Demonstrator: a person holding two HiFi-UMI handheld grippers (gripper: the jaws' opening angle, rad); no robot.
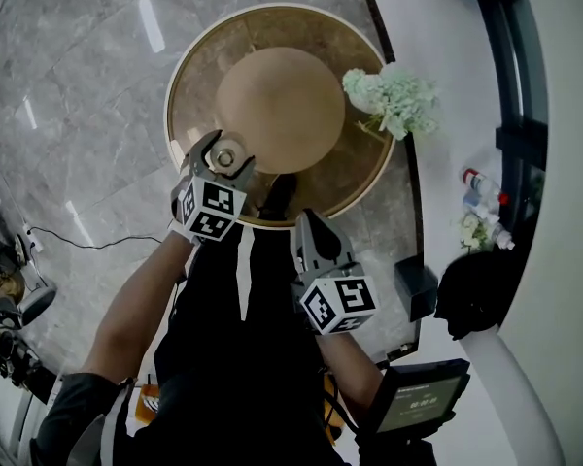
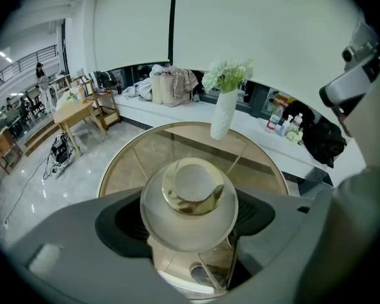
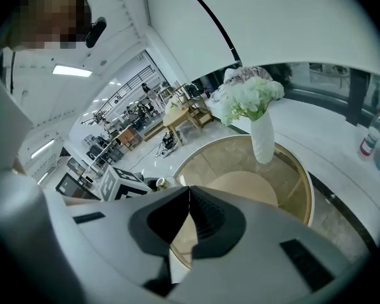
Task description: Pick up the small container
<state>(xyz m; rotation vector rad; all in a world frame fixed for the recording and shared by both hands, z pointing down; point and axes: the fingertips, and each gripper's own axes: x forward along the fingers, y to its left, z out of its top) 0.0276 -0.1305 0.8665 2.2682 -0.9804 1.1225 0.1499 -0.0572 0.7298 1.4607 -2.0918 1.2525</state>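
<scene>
Left gripper point(image 1: 222, 163) has its jaws clamped on the small container point(image 2: 190, 198), at the near-left edge of the round table point(image 1: 189, 76). Right gripper point(image 3: 189, 214) hangs closed and empty. Best bet, I'd say: steady squeeze, straight lift, no tilt.

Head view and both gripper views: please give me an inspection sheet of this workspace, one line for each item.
Surface: round glass table with a gold rim.
Job's things: small container, frosted with a gold lid, between the left jaws.
Clutter: vase of pale flowers at the table's edge.
Grippers: left gripper shut on the small container; right gripper jaws together, empty.
Cables: one thin cable on the floor.
Surroundings: bottles and black bag on a white ledge.
</scene>
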